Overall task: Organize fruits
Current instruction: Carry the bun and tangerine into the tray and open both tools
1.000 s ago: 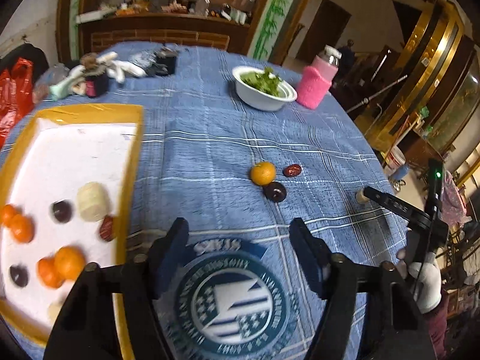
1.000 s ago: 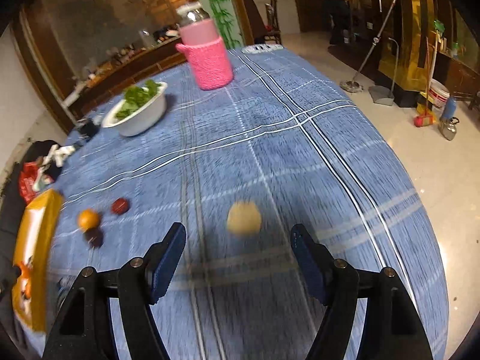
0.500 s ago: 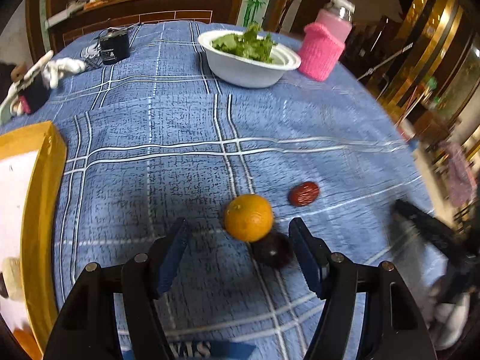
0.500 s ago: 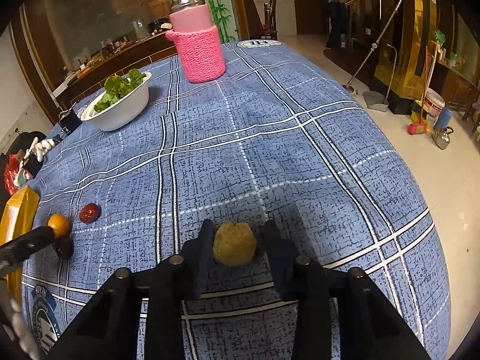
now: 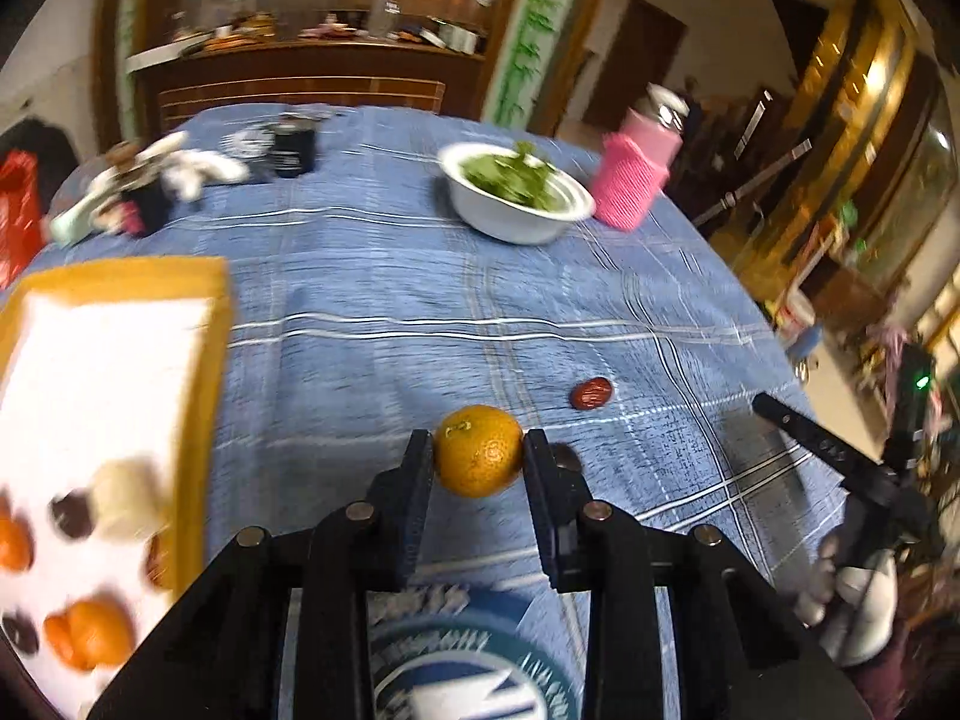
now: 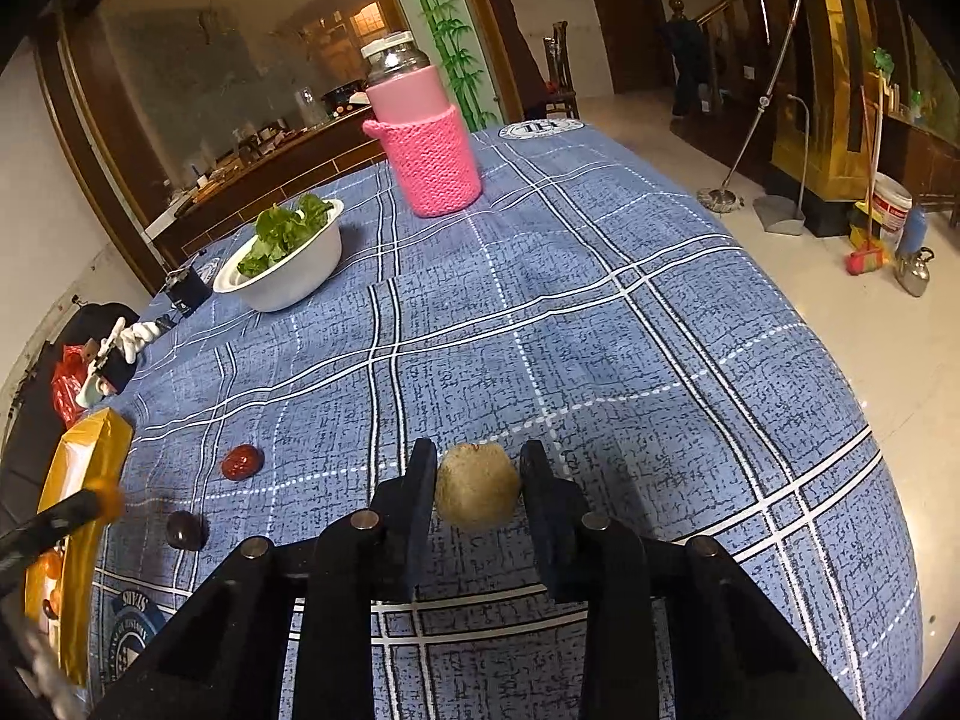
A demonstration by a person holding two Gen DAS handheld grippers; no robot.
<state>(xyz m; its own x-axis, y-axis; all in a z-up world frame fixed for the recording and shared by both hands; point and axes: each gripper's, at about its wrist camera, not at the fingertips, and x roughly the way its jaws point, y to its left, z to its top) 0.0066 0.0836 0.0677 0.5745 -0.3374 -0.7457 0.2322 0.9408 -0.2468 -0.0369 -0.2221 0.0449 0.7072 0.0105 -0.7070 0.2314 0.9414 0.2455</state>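
The left gripper (image 5: 478,453) has just been closing, and its jaws now pinch the orange (image 5: 478,450) square between the tips. The right gripper (image 6: 477,483) pinches a tan, rough-skinned fruit (image 6: 477,492) the same way, with the blue checked tablecloth (image 6: 600,312) below it. Both grips sit near the widest part of the fruit, which looks sound.

Just behind the left gripper's right jaw a dark plum (image 5: 564,457) peeks out, and further ahead to the right of the jaws lies a red date (image 5: 591,392). The yellow tray (image 5: 204,360), already holding other fruit, lies well to the left of the left jaws.

To carry well, I would lift each fruit straight up before swinging it towards the tray, so the plum is not knocked. Round fruit can roll out of flat pads, so keep the squeeze steady and release only low over a bare patch of the tray.
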